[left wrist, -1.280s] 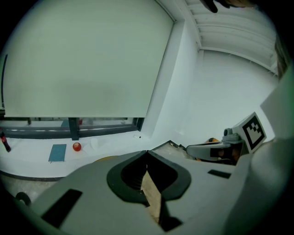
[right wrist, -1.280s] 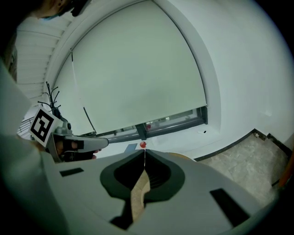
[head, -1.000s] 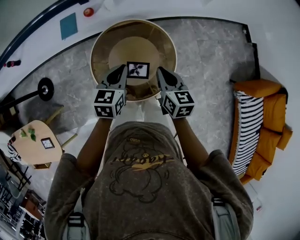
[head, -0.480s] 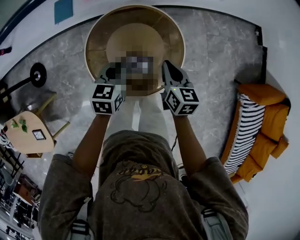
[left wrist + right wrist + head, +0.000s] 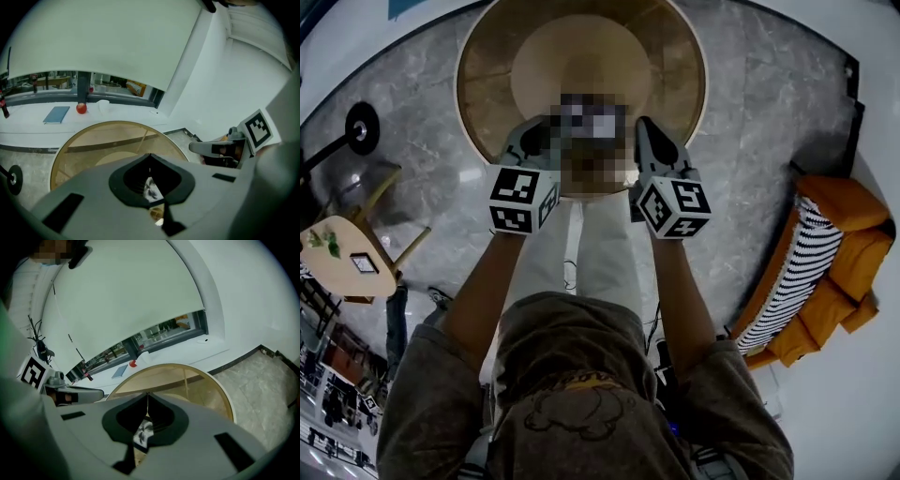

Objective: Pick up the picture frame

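The small black picture frame (image 5: 591, 122), with a white picture of a dark leaf sprig, hangs between my two grippers above the round wooden table (image 5: 487, 66); a mosaic patch covers it in the head view. My left gripper (image 5: 546, 133) is shut on its left edge and my right gripper (image 5: 639, 129) is shut on its right edge. In the left gripper view the frame (image 5: 151, 189) shows inside the closed jaws of the left gripper (image 5: 150, 157). The right gripper view shows the frame (image 5: 143, 432) the same way inside the right gripper (image 5: 147, 397).
An orange sofa (image 5: 848, 234) with a striped cushion stands at the right. At the left are a small wooden side table (image 5: 342, 267) and a black lamp base (image 5: 361, 128). A red ball (image 5: 81, 108) and a blue book (image 5: 56, 114) lie on the white ledge beyond the table.
Both grippers have sunk together toward the round table with the frame still between them. The table now looks larger and closer in the head view.
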`<action>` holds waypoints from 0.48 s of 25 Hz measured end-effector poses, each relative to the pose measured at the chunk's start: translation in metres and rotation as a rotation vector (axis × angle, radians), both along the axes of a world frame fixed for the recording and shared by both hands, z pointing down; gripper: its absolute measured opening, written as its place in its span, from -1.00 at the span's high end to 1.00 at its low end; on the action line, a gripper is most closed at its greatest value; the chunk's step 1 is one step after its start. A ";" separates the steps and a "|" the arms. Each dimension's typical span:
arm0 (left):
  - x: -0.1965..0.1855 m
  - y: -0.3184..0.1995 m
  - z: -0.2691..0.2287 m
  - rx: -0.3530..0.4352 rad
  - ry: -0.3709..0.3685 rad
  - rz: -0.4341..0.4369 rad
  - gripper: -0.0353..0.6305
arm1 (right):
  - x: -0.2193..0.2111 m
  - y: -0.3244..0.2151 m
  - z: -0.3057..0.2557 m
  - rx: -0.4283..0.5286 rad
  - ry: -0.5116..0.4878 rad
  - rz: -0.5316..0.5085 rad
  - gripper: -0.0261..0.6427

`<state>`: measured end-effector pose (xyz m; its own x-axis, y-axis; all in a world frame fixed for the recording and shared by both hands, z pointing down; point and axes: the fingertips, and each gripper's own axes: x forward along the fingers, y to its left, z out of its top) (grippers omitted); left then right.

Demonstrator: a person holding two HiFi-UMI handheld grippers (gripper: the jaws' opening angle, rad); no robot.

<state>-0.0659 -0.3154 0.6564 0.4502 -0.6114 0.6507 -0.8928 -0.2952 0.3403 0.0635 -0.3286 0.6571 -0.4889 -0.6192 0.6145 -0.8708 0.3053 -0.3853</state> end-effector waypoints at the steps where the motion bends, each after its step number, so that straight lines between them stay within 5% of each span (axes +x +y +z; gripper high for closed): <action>1: 0.000 0.001 0.009 -0.006 0.003 -0.002 0.84 | -0.001 0.001 0.008 -0.005 -0.003 0.006 0.86; 12: -0.003 0.001 0.062 0.002 0.009 -0.011 0.84 | -0.010 0.017 0.053 -0.011 -0.014 0.017 0.86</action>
<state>-0.0689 -0.3141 0.7182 0.4492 -0.6176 0.6456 -0.8929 -0.2856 0.3481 0.0537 -0.3115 0.7098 -0.4867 -0.6211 0.6143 -0.8705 0.2862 -0.4004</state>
